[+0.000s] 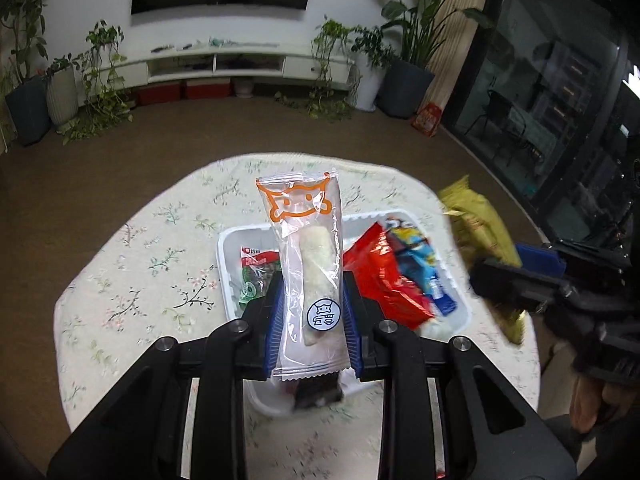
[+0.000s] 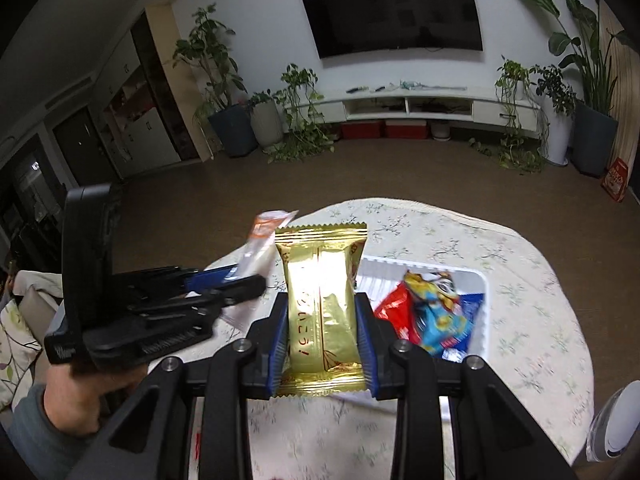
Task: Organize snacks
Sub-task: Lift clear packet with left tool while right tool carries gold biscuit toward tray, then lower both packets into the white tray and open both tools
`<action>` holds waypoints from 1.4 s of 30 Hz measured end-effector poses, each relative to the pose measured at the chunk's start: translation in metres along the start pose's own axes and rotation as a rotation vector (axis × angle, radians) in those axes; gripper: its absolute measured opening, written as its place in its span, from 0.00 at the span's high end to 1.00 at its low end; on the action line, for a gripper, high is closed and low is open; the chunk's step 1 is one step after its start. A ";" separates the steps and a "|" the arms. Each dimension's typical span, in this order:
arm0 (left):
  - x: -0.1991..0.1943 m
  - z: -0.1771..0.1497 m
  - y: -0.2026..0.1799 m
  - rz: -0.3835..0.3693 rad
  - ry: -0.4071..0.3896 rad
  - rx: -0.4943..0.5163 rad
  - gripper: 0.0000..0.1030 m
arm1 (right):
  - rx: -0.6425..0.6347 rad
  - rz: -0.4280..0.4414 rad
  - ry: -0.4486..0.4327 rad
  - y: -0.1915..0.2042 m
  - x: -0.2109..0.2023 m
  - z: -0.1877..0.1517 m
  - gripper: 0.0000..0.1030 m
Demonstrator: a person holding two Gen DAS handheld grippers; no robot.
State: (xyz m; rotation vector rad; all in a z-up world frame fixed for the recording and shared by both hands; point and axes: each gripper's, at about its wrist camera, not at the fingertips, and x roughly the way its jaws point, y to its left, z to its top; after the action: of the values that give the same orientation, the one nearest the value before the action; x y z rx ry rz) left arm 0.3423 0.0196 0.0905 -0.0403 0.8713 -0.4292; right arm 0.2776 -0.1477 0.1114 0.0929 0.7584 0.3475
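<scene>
My left gripper (image 1: 313, 280) is shut on a clear snack packet (image 1: 308, 264) with an orange cat print and a pale roll inside; it stands upright above the white tray (image 1: 228, 240). The tray holds a green packet (image 1: 256, 272), a red packet (image 1: 380, 276) and a blue packet (image 1: 420, 268). My right gripper (image 2: 322, 300) is shut on a gold packet (image 2: 322, 300), held upright above the tray's (image 2: 482, 320) left end. In the left wrist view the right gripper (image 1: 496, 272) shows blurred at the right with the gold packet (image 1: 480, 224). The left gripper (image 2: 232, 284) and its clear packet (image 2: 260, 240) appear left in the right wrist view.
The tray sits on a round table with a floral cloth (image 1: 140, 272) over a brown floor. A hand (image 2: 92, 396) in a grey sleeve grips the left tool. A white object (image 2: 616, 428) stands at the table's right edge. Potted plants and a white TV bench line the far wall.
</scene>
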 end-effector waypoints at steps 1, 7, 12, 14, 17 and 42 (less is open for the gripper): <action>0.009 0.000 0.002 0.001 0.014 0.004 0.76 | 0.004 -0.007 0.014 0.001 0.010 0.001 0.67; 0.054 -0.009 0.007 -0.002 0.065 0.006 0.76 | 0.011 -0.088 0.126 -0.003 0.077 -0.013 0.67; 0.080 -0.024 0.017 0.017 0.095 0.011 0.76 | -0.006 -0.135 0.182 -0.008 0.109 -0.030 0.67; 0.086 -0.027 0.019 0.026 0.100 0.013 0.76 | -0.005 -0.147 0.190 -0.010 0.114 -0.034 0.67; 0.093 -0.031 0.023 0.037 0.107 0.015 0.76 | -0.028 -0.168 0.201 -0.009 0.120 -0.037 0.67; 0.068 -0.047 0.040 0.087 0.039 -0.046 0.30 | -0.003 -0.169 0.186 -0.014 0.117 -0.040 0.49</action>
State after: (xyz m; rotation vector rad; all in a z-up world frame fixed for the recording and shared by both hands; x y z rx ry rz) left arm 0.3594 0.0366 0.0025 -0.0365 0.9182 -0.3292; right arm 0.3325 -0.1222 0.0021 -0.0065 0.9428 0.1972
